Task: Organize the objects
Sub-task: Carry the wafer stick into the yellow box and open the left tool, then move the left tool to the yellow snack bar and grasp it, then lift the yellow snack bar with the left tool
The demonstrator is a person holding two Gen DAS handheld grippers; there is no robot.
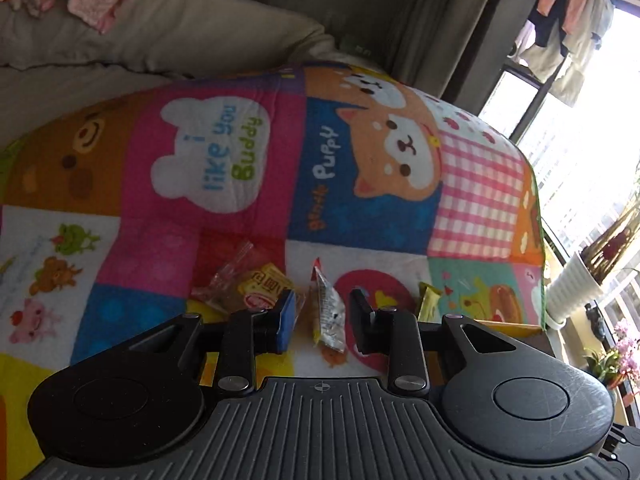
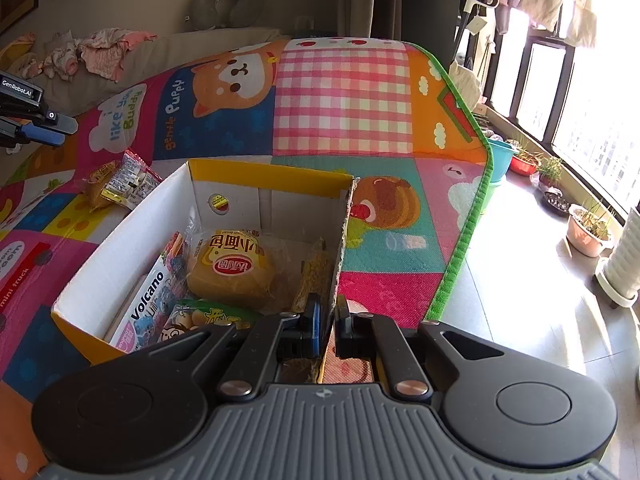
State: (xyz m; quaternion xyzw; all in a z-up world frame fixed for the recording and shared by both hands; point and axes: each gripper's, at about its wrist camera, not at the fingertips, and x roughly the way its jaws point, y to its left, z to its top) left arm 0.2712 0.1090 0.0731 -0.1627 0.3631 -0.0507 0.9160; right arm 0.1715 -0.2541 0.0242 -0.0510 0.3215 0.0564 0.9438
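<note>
left gripper [image 1: 323, 312]: jaws wide, one small snack sachet [image 1: 329, 312] lying on the play mat [image 1: 224, 160] between them, not gripped. right gripper [image 2: 329, 320]: jaws narrow, clamped on the cardboard box [image 2: 120, 240] wall.

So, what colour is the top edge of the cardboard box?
Yellow; the box rim shows best in the right wrist view.
</note>
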